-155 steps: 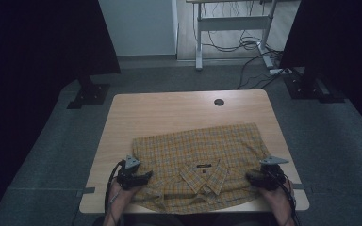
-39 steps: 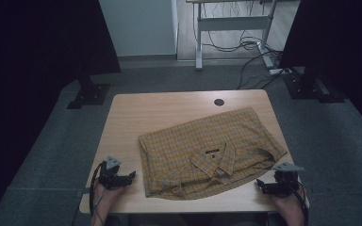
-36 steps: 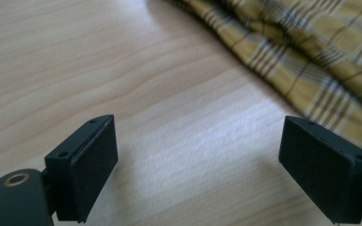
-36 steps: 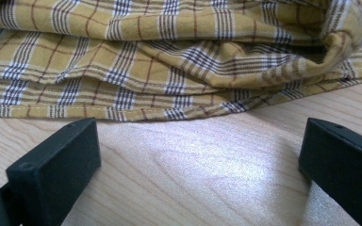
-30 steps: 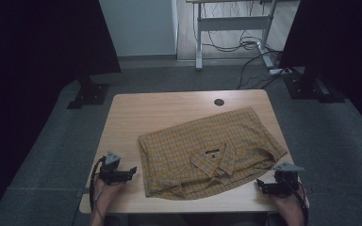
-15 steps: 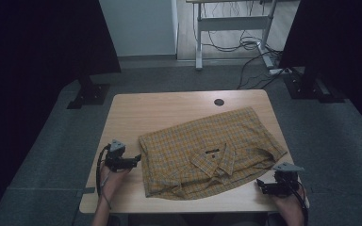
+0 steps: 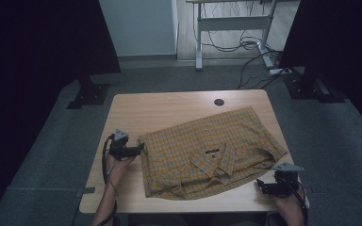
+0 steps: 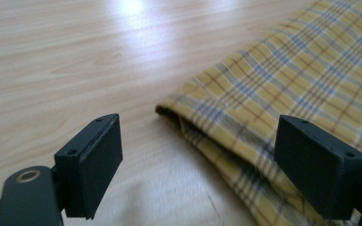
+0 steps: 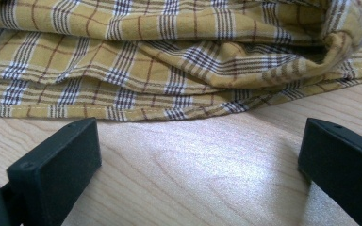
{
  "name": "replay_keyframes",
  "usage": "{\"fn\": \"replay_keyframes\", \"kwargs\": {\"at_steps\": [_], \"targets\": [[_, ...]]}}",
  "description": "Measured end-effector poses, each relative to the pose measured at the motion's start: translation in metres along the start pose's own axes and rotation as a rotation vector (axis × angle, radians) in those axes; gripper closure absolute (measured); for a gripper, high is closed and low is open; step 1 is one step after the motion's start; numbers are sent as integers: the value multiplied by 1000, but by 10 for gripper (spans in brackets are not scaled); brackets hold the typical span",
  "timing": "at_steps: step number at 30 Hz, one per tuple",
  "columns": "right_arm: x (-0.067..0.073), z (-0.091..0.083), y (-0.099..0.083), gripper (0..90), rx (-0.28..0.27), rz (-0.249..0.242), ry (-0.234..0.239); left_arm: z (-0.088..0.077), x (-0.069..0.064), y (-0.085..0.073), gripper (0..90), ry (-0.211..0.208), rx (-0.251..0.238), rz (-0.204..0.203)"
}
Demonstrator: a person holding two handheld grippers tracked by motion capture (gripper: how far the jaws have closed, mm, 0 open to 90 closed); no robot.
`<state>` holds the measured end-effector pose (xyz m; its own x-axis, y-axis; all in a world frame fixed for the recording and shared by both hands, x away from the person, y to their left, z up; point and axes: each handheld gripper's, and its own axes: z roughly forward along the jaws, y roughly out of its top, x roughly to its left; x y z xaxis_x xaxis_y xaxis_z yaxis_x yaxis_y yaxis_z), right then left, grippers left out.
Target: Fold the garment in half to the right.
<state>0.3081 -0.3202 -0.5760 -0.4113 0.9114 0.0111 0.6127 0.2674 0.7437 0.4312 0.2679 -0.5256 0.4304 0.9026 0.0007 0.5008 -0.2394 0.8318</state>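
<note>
A yellow plaid shirt [image 7: 207, 153] is spread, loosely folded, at the frame's centre on the table [image 7: 169, 106]. The left gripper [image 7: 139, 149] is brought to its left edge, jaws apart and empty, apparently for a corner grab. The right gripper [image 7: 260, 184] is parked lower right, jaws apart, empty. No containers are seen.

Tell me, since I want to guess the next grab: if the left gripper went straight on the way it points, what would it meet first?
Most likely the folded corner of the yellow plaid shirt. The left gripper is open, aimed at that corner just ahead on the wooden table, apparently not touching it yet.
</note>
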Motion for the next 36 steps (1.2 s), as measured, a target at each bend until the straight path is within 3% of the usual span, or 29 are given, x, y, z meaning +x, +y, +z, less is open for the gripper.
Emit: {"fn": "replay_keyframes", "kwargs": {"at_steps": [15,20,23,25,36], "targets": [[0,0,0,0,0,0,0,37,8,11,162,18,21,-25],[0,0,0,0,-1,-3,3,50,10,9,162,49,52,-44],[0,0,0,0,-1,-4,5,57,9,7,161,66,100,-36],[0,0,0,0,-1,-4,6,58,7,7,152,79,115,-17],[3,0,1,26,-7,-31,33,51,4,2,148,90,122,-32]]}}
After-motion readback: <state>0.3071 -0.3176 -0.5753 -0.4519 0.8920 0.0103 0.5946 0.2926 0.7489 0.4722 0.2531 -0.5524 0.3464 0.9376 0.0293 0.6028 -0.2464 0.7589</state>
